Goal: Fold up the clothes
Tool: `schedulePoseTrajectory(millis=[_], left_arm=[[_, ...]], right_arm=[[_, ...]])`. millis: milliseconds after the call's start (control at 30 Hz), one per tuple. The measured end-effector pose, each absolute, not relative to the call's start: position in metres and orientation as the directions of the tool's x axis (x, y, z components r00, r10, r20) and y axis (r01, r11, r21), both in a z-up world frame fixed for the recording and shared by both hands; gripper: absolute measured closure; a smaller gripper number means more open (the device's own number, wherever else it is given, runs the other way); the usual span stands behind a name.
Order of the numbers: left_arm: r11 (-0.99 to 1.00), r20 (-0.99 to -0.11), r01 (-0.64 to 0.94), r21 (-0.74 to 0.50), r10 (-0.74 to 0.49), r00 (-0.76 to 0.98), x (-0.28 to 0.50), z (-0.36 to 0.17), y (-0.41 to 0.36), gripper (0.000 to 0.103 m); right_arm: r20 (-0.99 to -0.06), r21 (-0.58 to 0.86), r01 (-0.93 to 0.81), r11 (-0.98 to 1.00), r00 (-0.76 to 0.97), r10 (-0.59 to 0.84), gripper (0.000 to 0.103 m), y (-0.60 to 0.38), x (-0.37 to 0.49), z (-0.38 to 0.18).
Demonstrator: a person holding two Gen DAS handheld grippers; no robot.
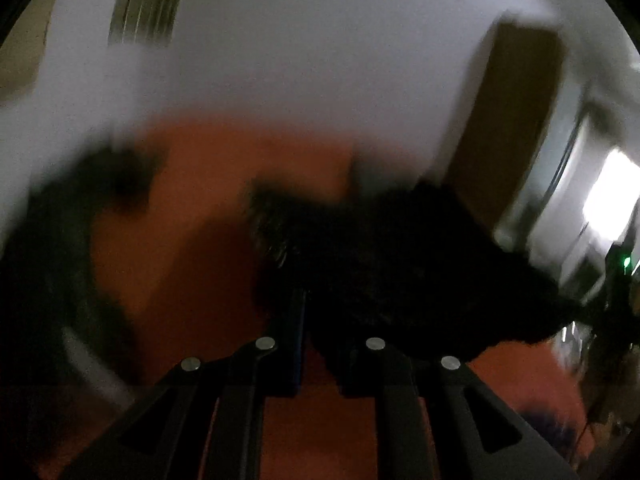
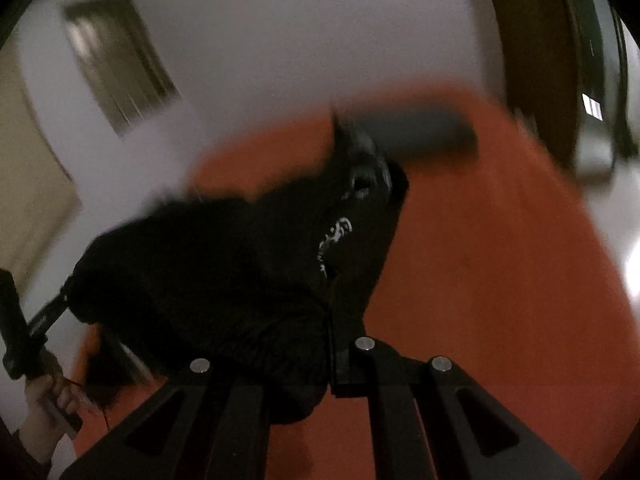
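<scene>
Both tongs, left (image 1: 316,344) and right (image 2: 328,344), pinch the black garment (image 2: 224,264), stretching it above the orange surface (image 2: 500,240), apparently for laying flat.

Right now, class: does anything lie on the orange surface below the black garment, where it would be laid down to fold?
Nothing visible directly below. The black garment hangs over bare orange surface; only a blurred grey item lies at its far edge.
</scene>
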State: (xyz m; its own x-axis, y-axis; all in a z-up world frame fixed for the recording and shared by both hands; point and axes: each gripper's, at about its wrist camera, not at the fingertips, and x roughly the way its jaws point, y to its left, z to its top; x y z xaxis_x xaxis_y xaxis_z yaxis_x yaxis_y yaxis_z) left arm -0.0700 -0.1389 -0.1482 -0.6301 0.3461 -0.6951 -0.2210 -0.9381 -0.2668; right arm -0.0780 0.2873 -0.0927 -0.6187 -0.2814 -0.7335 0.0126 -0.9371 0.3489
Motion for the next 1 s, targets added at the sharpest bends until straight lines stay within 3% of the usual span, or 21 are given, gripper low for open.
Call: schedulePoseTrajectory(millis=[100, 200, 233, 333, 367, 400, 600, 733, 767, 867, 1000], left_arm=[[-0.951, -0.869, -0.126, -0.281, 0.308, -0.387, -0.042, -0.264, -0.140, 0.088], [-0.942, -0.882, -0.104, -0.318, 0.335, -0.330, -0.014, -0.298, -0.147, 0.087], [-0.936, -0.872, -0.114, -0.332, 0.350, -0.341, -0.011, -0.291, -0.150, 0.087], [-0.938, -0.880, -0.105, -0.330, 0.346, -0.325, -0.009, -0.277, -0.157, 0.075], [-0.938, -0.887, -0.096, -0.334, 0.347, -0.304, -0.006, -0.276, -0.157, 0.075], [-0.933, -0.888, -0.090, -0.348, 0.358, -0.287, -0.002, -0.276, -0.159, 0.075], [-0.949, -0.904, -0.048, -0.310, 0.310, -0.294, 0.016, -0.256, -0.176, 0.074], [-0.934, -0.877, 0.010, -0.358, 0.333, -0.345, 0.011, -0.226, -0.200, 0.074], [-0.931, -0.873, 0.018, -0.364, 0.335, -0.356, 0.009, -0.219, -0.204, 0.075], [-0.948, -0.893, -0.015, -0.319, 0.306, -0.331, -0.002, -0.195, -0.208, 0.075], [-0.954, -0.881, -0.033, -0.298, 0.289, -0.376, -0.014, -0.146, -0.213, 0.075]], right_arm=[[-0.887, 0.348, -0.072, -0.935, -0.347, -0.304, 0.098, 0.288, -0.052, -0.216], [-0.935, 0.323, -0.090, -0.942, -0.186, -0.303, 0.097, 0.284, -0.028, -0.281], [-0.937, 0.310, -0.069, -0.948, -0.193, -0.292, 0.095, 0.282, -0.027, -0.275], [-0.941, 0.267, -0.008, -0.964, -0.217, -0.259, 0.064, 0.279, -0.025, -0.259], [-0.943, 0.254, 0.009, -0.967, -0.222, -0.249, 0.048, 0.278, -0.024, -0.254], [-0.948, 0.250, -0.003, -0.968, -0.202, -0.244, 0.043, 0.281, -0.022, -0.254], [-0.934, 0.328, -0.083, -0.941, -0.174, -0.311, 0.043, 0.301, -0.007, -0.250], [-0.935, 0.311, -0.080, -0.947, -0.206, -0.290, 0.043, 0.300, 0.000, -0.234], [-0.946, 0.281, -0.058, -0.958, -0.184, -0.266, 0.041, 0.295, 0.001, -0.232], [-0.973, 0.195, 0.012, -0.981, -0.121, -0.195, 0.023, 0.278, 0.003, -0.224], [-0.974, 0.207, 0.076, -0.975, -0.073, -0.213, 0.023, 0.265, 0.017, -0.204]])
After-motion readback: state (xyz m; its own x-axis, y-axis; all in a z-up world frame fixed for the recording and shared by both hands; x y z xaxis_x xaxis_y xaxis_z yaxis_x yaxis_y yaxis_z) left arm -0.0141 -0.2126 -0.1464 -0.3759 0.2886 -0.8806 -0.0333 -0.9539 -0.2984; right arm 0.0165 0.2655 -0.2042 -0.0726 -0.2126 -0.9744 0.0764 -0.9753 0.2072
